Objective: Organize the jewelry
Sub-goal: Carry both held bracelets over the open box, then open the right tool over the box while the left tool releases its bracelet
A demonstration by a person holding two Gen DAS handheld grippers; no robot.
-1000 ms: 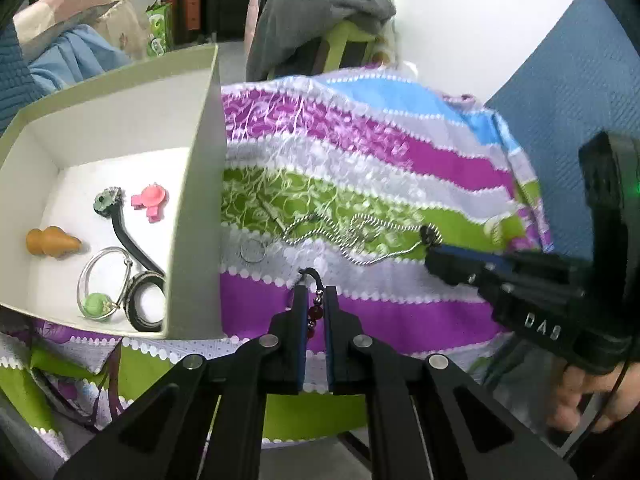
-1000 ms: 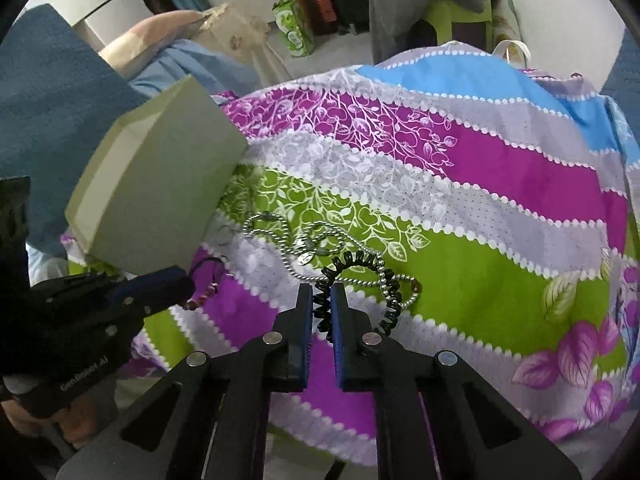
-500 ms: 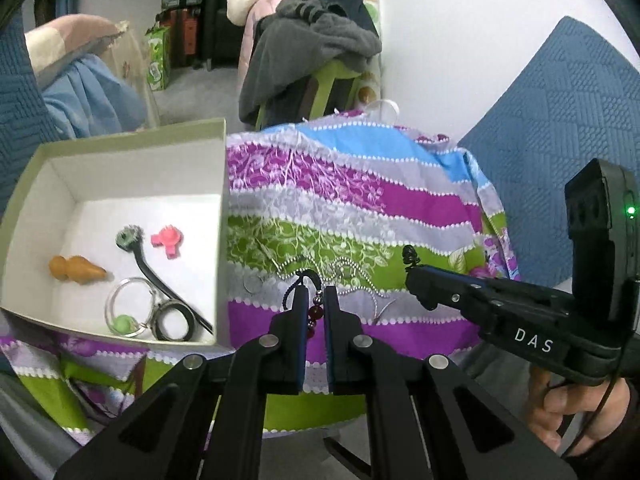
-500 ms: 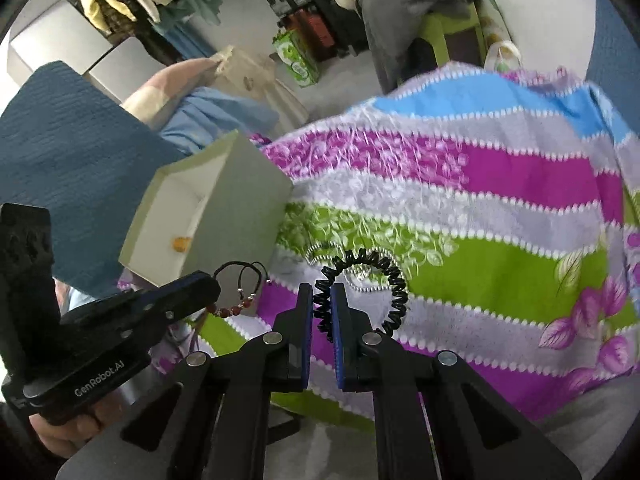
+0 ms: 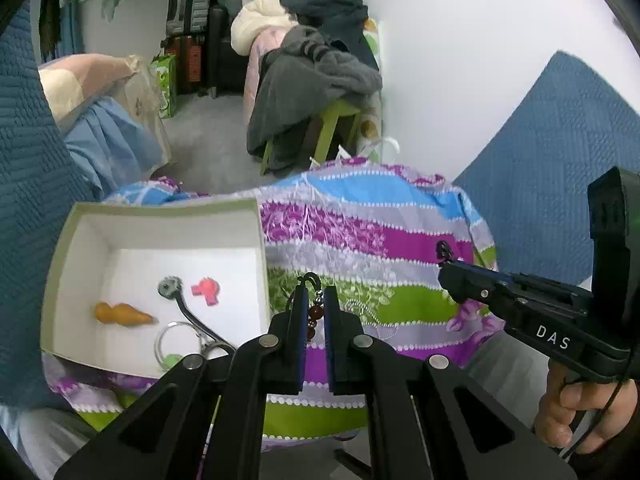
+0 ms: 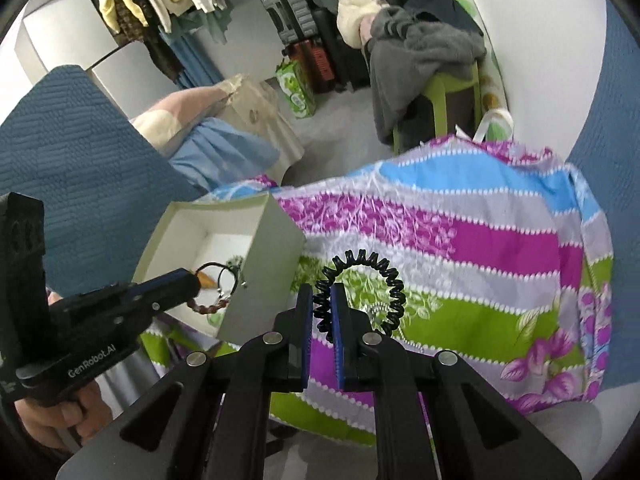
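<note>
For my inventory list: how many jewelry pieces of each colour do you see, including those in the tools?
Orange: 1, gourd charm in the box
Pink: 1, small charm
Grey-green: 1, flower piece on cord
Green: 1, bead ring
Silver: 1, chain on the cloth
Red-brown: 1, bead bracelet, left tool
Black: 1, coil band, right tool
Total: 7

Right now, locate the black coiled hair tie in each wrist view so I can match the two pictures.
Left wrist view: only a small black bit of the coiled hair tie shows, right of centre, at the tip of the right gripper.
Right wrist view: the whole loop stands at centre, pinched at its left side between the fingers, above the striped cloth.
Shared landmark: the open white box, left of centre in both.
</note>
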